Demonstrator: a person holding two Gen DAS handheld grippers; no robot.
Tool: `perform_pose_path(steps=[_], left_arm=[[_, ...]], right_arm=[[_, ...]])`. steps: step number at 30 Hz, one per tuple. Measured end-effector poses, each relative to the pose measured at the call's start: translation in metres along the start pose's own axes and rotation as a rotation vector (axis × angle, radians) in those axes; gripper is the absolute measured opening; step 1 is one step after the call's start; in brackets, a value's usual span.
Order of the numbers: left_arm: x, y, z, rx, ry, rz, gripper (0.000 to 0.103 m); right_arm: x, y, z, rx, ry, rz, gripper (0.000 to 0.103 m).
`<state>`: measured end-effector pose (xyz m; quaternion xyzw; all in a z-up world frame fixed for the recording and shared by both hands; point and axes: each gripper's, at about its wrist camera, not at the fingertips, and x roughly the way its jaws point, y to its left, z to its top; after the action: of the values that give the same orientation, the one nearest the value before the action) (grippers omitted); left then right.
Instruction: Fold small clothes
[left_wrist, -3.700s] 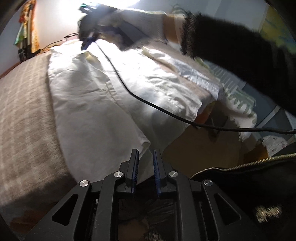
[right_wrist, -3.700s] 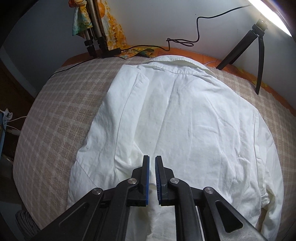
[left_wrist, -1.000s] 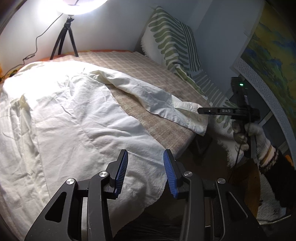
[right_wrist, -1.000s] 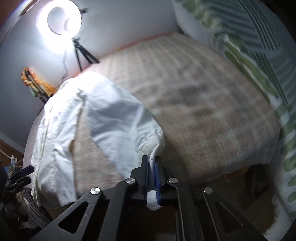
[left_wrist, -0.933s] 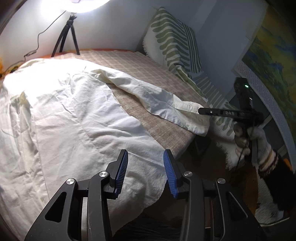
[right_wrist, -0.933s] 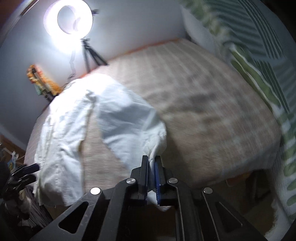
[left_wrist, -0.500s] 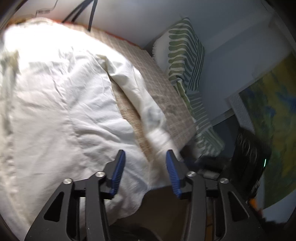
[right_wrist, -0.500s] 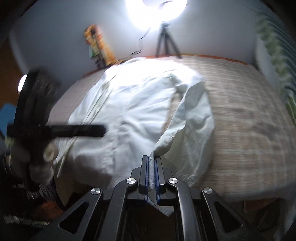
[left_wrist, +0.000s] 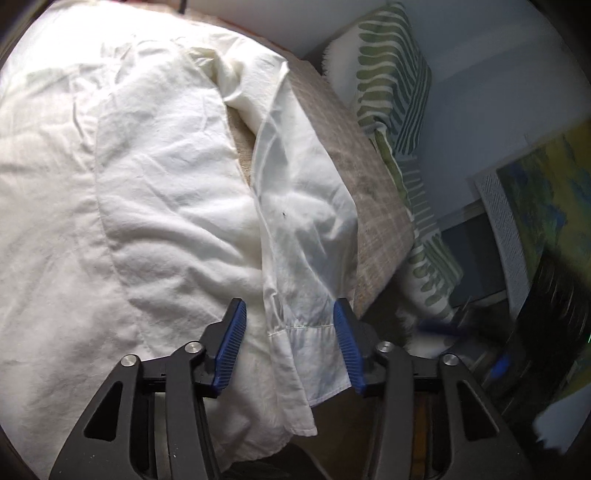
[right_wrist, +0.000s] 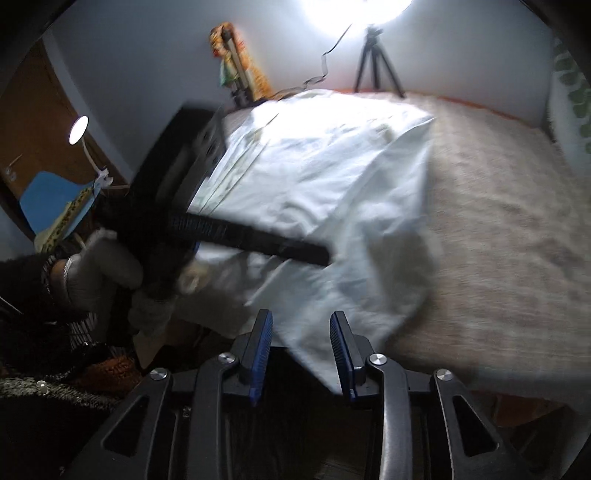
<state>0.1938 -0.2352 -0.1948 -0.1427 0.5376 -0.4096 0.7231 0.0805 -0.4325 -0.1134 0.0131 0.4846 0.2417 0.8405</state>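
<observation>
A white shirt is seen spread over a bed covered in a checked beige blanket. One sleeve is laid back along the shirt's side, and its cuff hangs over the bed edge between the blue pads of the left tool. The jaws of that tool have just been closing, yet a gap is left on either side of the cuff and no pad is seen pressing on it. The right tool is held partly open, its jaws having just been opening; a blurred fold of the sleeve lies just ahead of and between its fingers, ungripped. To the left of the right tool, the left tool is seen in a gloved hand. Far ahead of it a tripod stands under a bright lamp. A green-striped cushion leans to the upper right of the left tool.
</observation>
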Motion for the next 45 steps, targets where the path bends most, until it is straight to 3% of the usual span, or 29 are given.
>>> perform_pose_path(steps=[1,2,8,15,19,23,25,27,29,36,40,45], left_arm=[[0.001,-0.002,-0.001,0.018,0.001,-0.002,0.011],[0.001,-0.004,-0.003,0.035,0.000,-0.009,0.007],[-0.006,-0.007,-0.012,0.070,-0.043,-0.022,0.004],[-0.007,-0.017,-0.016,0.102,-0.060,-0.029,0.004],[-0.006,-0.022,-0.015,0.110,-0.069,-0.036,0.004],[-0.007,-0.025,-0.012,0.118,-0.075,-0.045,0.004],[-0.007,-0.027,-0.012,0.123,-0.076,-0.046,0.004],[-0.007,-0.025,-0.011,0.123,-0.078,-0.049,0.003],[-0.007,-0.020,-0.011,0.110,-0.078,-0.057,0.003],[-0.019,-0.009,-0.017,0.061,-0.100,-0.094,0.003],[-0.034,-0.004,-0.026,0.048,-0.124,-0.094,0.003],[-0.053,0.011,-0.036,0.003,-0.149,-0.078,0.003]], right_arm=[[-0.006,-0.008,0.009,0.019,-0.017,-0.023,0.034],[-0.011,-0.017,0.020,0.039,-0.035,-0.049,0.036],[0.001,-0.056,0.109,0.118,-0.086,-0.119,0.040],[0.081,-0.099,0.211,0.196,-0.017,-0.136,0.046],[0.132,-0.111,0.248,0.214,0.068,-0.124,0.046],[0.174,-0.109,0.273,0.189,0.130,-0.152,0.042],[0.193,-0.107,0.281,0.162,0.168,-0.198,0.030],[0.209,-0.106,0.283,0.144,0.212,-0.223,0.008],[0.218,-0.104,0.285,0.138,0.227,-0.244,0.002],[0.204,-0.068,0.313,0.054,0.180,-0.281,0.000],[0.205,-0.045,0.324,-0.019,0.192,-0.337,0.000],[0.223,-0.017,0.333,-0.070,0.209,-0.338,0.000]])
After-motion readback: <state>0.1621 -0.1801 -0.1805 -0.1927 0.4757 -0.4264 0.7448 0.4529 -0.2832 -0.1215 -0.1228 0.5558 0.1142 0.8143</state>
